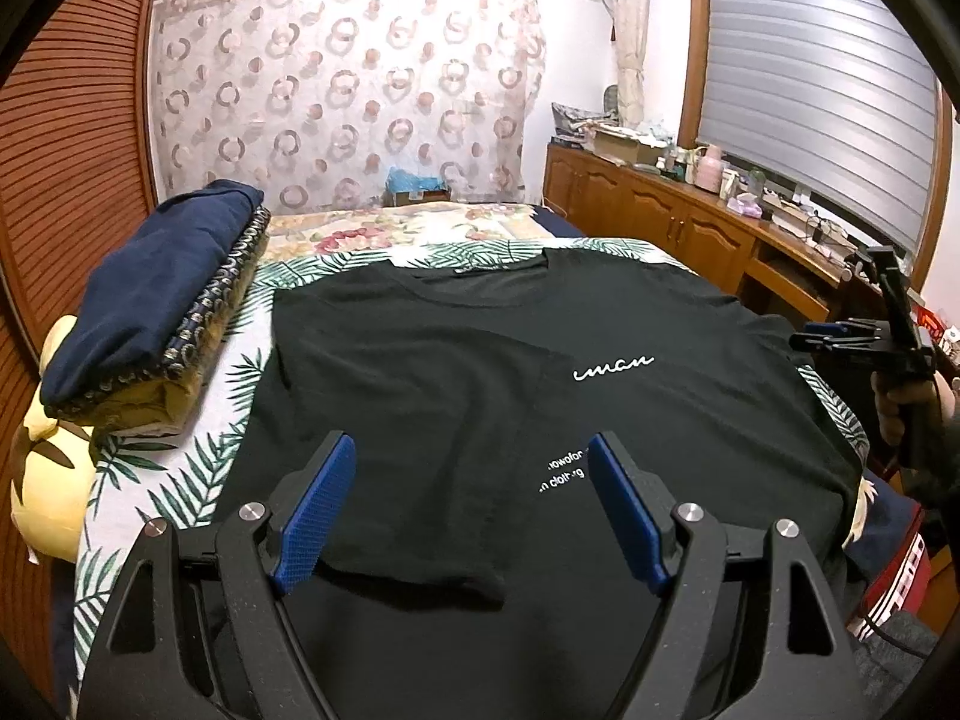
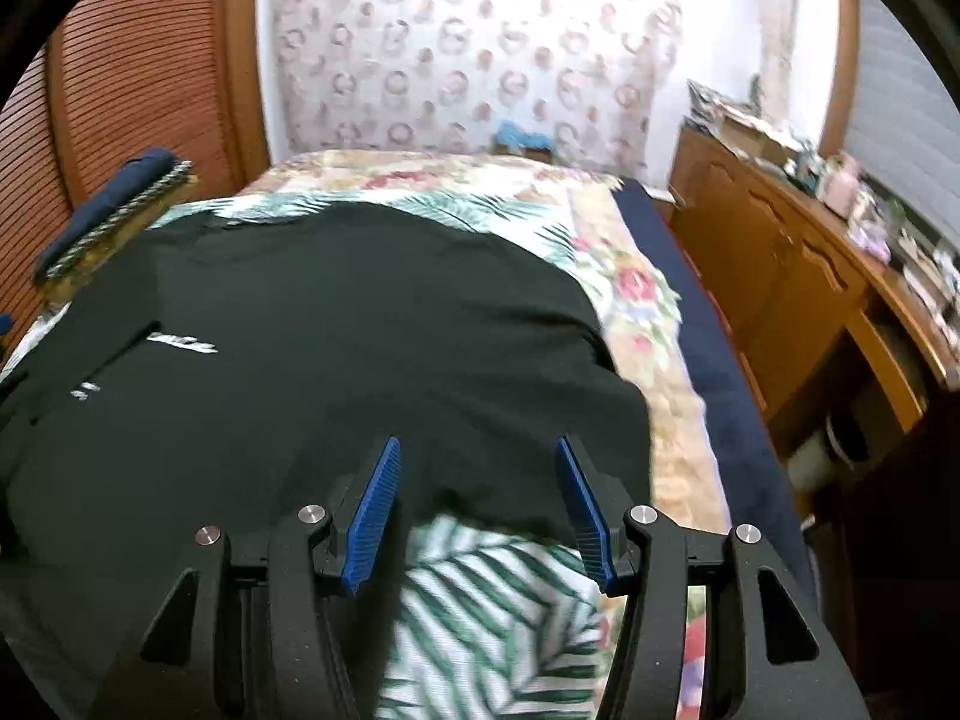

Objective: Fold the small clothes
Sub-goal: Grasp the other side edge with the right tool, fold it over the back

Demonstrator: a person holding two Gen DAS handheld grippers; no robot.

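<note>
Hovering over black T-shirt [image 1: 456, 372] — left tongs [image 1: 468, 504] wide open, empty; right tongs [image 2: 477, 498] parted, gripping nothing.

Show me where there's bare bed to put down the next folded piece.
Free: the floral cover beyond the black shirt, toward the curtain; and the strip right of the shirt. Crowded: left edge, where the folded pile and yellow pillow sit. The shirt fills the middle.
</note>
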